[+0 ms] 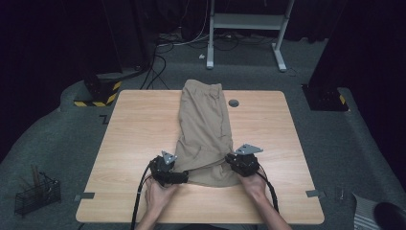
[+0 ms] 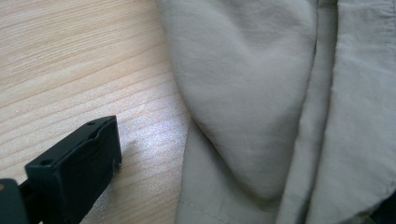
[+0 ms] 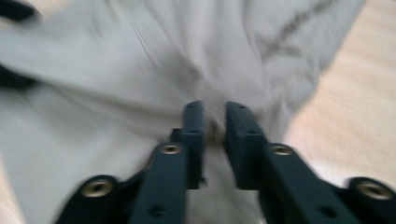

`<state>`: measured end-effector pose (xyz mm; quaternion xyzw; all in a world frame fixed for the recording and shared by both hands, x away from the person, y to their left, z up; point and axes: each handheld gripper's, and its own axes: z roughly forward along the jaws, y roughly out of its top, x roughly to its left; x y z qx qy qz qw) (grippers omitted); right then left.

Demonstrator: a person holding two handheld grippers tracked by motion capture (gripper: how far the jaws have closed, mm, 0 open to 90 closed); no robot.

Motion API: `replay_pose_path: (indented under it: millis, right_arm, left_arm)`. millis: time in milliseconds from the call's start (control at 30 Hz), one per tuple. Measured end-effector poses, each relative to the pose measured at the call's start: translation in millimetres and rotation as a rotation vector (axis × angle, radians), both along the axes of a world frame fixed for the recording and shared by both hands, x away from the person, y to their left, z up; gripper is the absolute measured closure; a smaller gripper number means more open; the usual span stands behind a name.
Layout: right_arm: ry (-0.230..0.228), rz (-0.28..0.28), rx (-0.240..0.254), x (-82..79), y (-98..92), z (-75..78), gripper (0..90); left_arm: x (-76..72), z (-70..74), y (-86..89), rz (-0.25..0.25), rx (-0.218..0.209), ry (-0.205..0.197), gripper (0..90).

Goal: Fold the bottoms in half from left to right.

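Note:
Khaki trousers (image 1: 203, 124) lie folded lengthwise down the middle of the wooden table (image 1: 139, 124), waistband at the far edge. My left gripper (image 1: 182, 178) rests at the near left hem, pointing right. Its jaws stand wide open around the cloth (image 2: 261, 93), with one fingertip (image 2: 100, 140) on bare wood. My right gripper (image 1: 230, 162) sits on the near right side of the hem. In the blurred right gripper view its jaws (image 3: 215, 114) show a narrow gap with a ridge of cloth (image 3: 140, 60) in it, and the pads do not visibly press on the cloth.
A dark round grommet (image 1: 233, 103) sits in the table right of the waistband. On the floor are a wire basket (image 1: 36, 194) at near left, a yellow-and-black striped base (image 1: 98, 93), cables and a white desk frame (image 1: 249, 21) beyond the table.

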<state>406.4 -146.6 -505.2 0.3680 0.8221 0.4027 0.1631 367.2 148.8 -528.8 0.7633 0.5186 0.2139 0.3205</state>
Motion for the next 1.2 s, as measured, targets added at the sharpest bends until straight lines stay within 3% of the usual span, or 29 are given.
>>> replay_pose_path:
  millis: [100, 233, 300, 400, 467, 600, 733, 833, 900, 1100, 1200]
  right_arm:
    - [-0.017, 0.014, 0.04, 3.7, 10.2, 14.5, 59.5]
    - [-0.008, 0.053, 0.06, 12.5, 27.2, 22.2, 51.5]
    - [0.012, 0.075, 0.054, 17.1, 34.5, 18.8, 54.3]
    - [0.074, 0.114, 0.03, 21.8, 38.2, 7.4, 77.5]
    - [0.087, 0.128, 0.014, 18.6, 35.1, 3.2, 87.3]
    - [0.027, 0.12, -0.002, 4.4, 16.4, 8.3, 88.5]
    - [-0.038, 0.068, -0.003, -6.9, -5.5, 14.5, 88.5]
    - [0.007, 0.041, 0.012, -9.4, -19.8, 3.4, 88.3]
    - [0.03, 0.051, -0.005, -12.8, -23.6, -5.9, 88.0]
    - [0.034, 0.063, 0.028, -21.3, -28.3, -5.2, 69.1]
    - [0.019, 0.052, 0.049, -20.1, -27.4, 0.7, 65.2]
  left_arm:
    - [0.0, 0.0, 0.0, -0.001, 0.0, 0.0, 0.4]
    - [0.1, 0.0, 0.1, -0.001, 0.0, 0.0, 0.4]
    - [0.1, 0.0, 0.1, -0.001, 0.0, 0.0, 0.4]
    - [0.1, 0.0, 0.2, -0.002, 0.0, 0.0, 0.4]
    - [0.0, 0.0, 0.3, -0.003, 0.002, 0.0, 0.4]
    - [0.0, 0.0, 0.1, -0.003, 0.001, 0.001, 0.3]
    - [-0.3, 0.0, 0.4, -0.004, -0.002, 0.001, 0.4]
    - [-0.6, 0.1, 0.8, -0.006, -0.002, 0.002, 0.6]
    - [-0.9, 0.2, 1.2, -0.007, -0.002, 0.004, 0.6]
    - [-8.5, 2.4, 8.2, -0.032, -0.019, 0.003, 5.9]
    - [-12.7, 5.5, 15.5, -0.039, -0.045, 0.014, 8.3]
